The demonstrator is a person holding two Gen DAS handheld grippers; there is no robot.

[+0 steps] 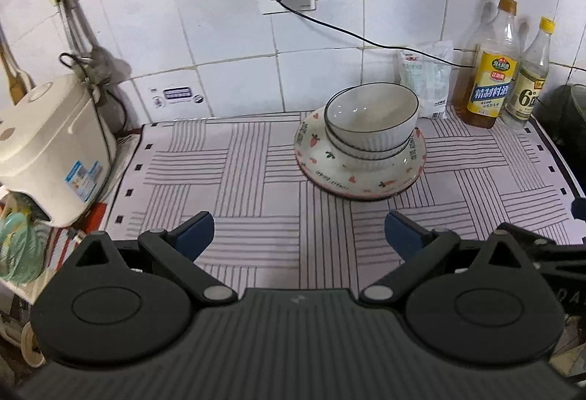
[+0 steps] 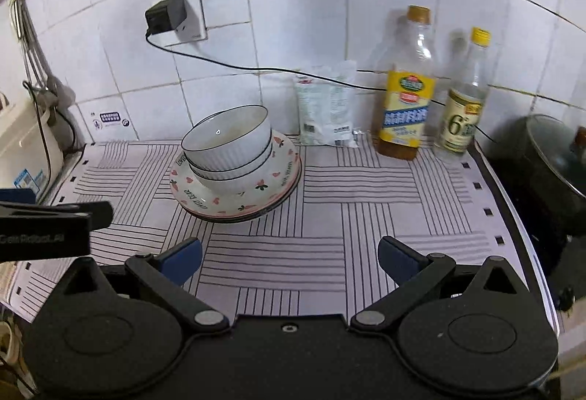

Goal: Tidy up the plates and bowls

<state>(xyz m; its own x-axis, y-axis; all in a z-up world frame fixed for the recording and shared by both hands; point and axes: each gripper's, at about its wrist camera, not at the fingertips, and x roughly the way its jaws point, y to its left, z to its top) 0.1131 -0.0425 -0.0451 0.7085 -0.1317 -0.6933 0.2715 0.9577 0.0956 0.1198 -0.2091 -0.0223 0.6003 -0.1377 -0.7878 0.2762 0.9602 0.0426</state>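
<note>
Stacked white ribbed bowls (image 1: 371,123) with dark rims sit on a stack of strawberry-patterned plates (image 1: 329,173) on the striped mat, towards the back. The same bowls (image 2: 227,144) and plates (image 2: 282,176) show in the right wrist view. My left gripper (image 1: 298,231) is open and empty, low over the mat, in front of the stack. My right gripper (image 2: 289,257) is open and empty, in front of and right of the stack. Part of the left gripper (image 2: 44,220) shows at the left edge of the right wrist view.
Two bottles (image 1: 492,70) (image 1: 527,81) and a white packet (image 1: 426,78) stand against the tiled wall at back right. A cream rice cooker (image 1: 47,151) stands left. A dark pot (image 2: 549,162) sits right. A cable (image 2: 256,68) runs from the wall socket.
</note>
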